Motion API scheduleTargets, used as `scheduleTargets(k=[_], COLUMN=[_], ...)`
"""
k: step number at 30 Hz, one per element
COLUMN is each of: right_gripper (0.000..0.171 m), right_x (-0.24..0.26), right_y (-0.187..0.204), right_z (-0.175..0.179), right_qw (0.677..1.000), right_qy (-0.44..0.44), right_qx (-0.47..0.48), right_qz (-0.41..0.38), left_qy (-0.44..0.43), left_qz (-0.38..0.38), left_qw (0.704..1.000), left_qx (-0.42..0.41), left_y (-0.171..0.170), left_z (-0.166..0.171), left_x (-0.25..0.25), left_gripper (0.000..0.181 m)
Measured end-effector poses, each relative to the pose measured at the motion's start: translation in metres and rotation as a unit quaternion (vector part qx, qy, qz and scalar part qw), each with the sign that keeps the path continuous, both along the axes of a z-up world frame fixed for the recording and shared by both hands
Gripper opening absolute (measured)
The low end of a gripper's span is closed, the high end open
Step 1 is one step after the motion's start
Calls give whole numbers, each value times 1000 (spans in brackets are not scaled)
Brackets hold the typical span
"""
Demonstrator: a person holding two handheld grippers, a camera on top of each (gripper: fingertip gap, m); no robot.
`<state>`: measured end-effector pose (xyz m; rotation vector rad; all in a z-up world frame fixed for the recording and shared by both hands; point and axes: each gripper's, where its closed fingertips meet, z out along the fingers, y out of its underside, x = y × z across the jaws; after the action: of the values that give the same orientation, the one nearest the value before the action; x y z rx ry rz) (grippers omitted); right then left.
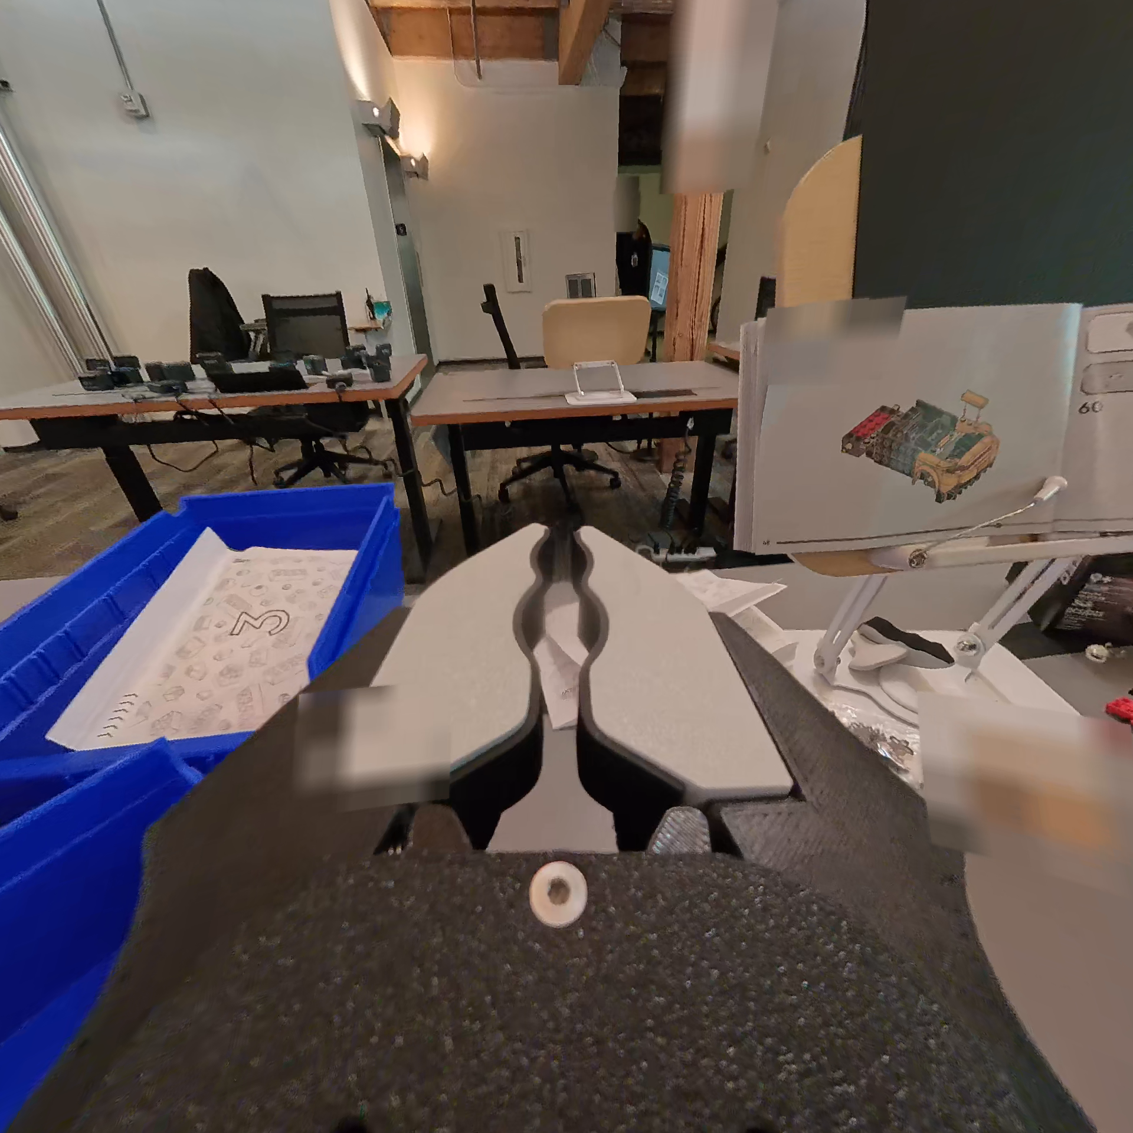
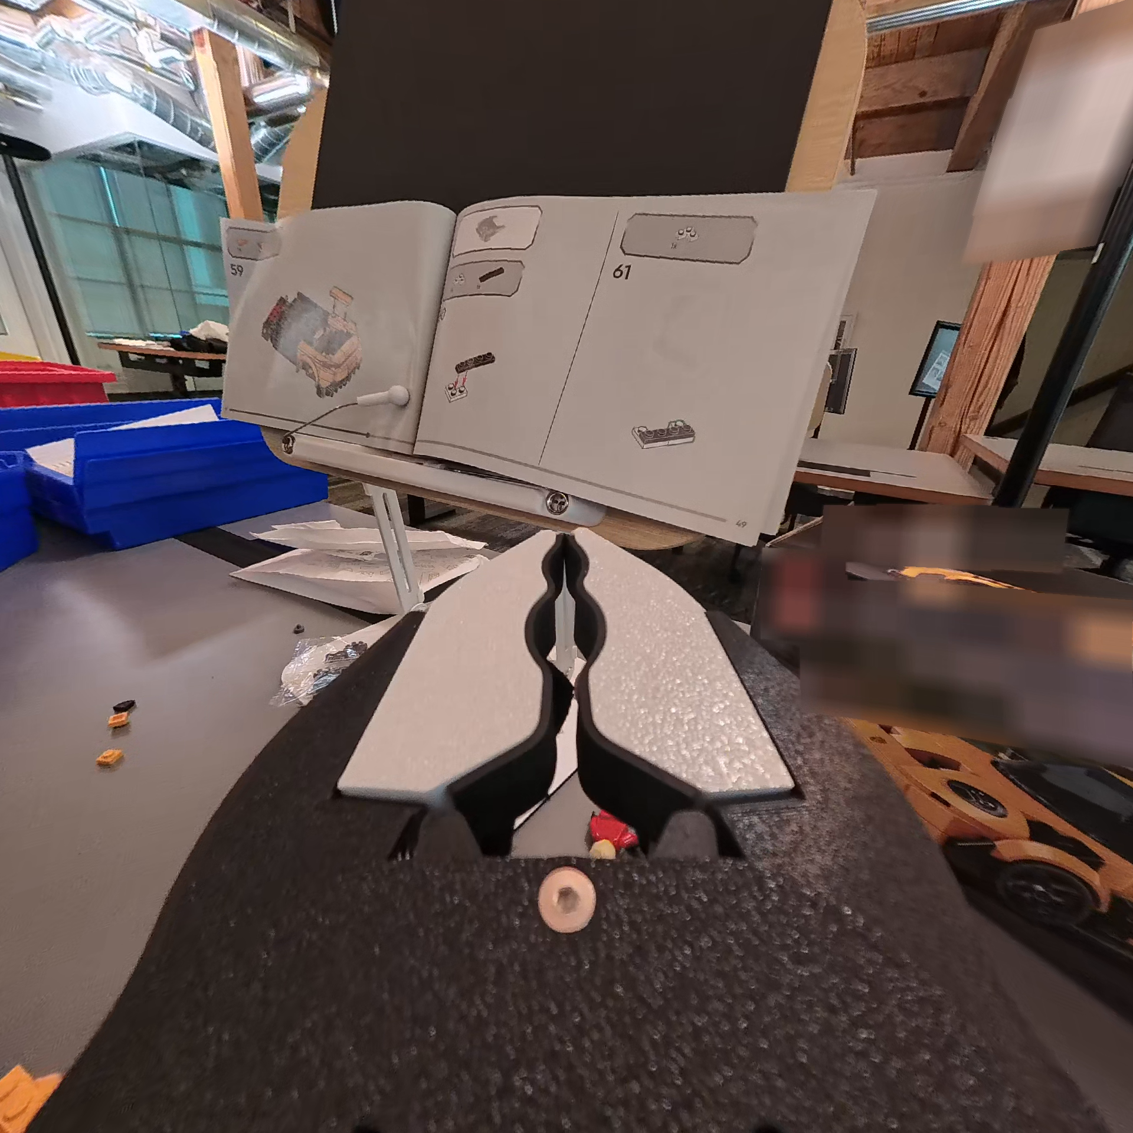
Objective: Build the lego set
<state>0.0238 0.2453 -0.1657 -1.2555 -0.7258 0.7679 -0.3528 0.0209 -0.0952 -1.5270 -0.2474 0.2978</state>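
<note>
My left gripper is shut, with nothing showing between its grey fingers; it hovers above the table, pointing past a blue bin. My right gripper is shut too and points at the open instruction booklet on its white stand. The booklet also shows at the right of the left wrist view. Small orange pieces and a black one lie on the grey table, left of the right gripper. Red pieces show below its fingers. A clear bag of small parts lies near the stand.
Blue bins stand left, one holding a white numbered paper bag. More blue bins and a red bin sit at the far left. White paper bags lie under the stand. The set's box, showing an orange car, lies right. About 45 cm separates my left fingertips from my right.
</note>
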Motion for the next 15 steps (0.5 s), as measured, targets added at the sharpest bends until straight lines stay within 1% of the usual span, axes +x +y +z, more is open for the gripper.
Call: scheduleTargets(k=[1, 4, 6, 10, 13, 15], right_gripper=[0, 0, 0, 0, 0, 0], right_x=[0, 2, 4, 7, 8, 8], right_y=[0, 1, 1, 3, 2, 2], right_z=[0, 2, 3, 5, 6, 7], right_qw=[1000, 1000, 1000, 1000, 1000, 1000], right_qy=[-1, 0, 6, 10, 11, 11], right_qx=[0, 2, 0, -1, 0, 0], right_qz=[0, -3, -4, -7, -8, -7], left_qy=[-4, -10, -13, 9, 24, 26], left_qz=[-1, 15, 28, 61, 89, 106], left_qw=[1000, 1000, 999, 994, 985, 979], left_qx=[-4, -8, -36, -95, -148, -172], left_y=[-5, -22, -31, -47, -55, -61], left_z=[4, 15, 14, 14, 6, 0], left_x=[-3, -20, -36, -73, -104, -126], left_gripper=[9, 9, 14, 25, 37, 40])
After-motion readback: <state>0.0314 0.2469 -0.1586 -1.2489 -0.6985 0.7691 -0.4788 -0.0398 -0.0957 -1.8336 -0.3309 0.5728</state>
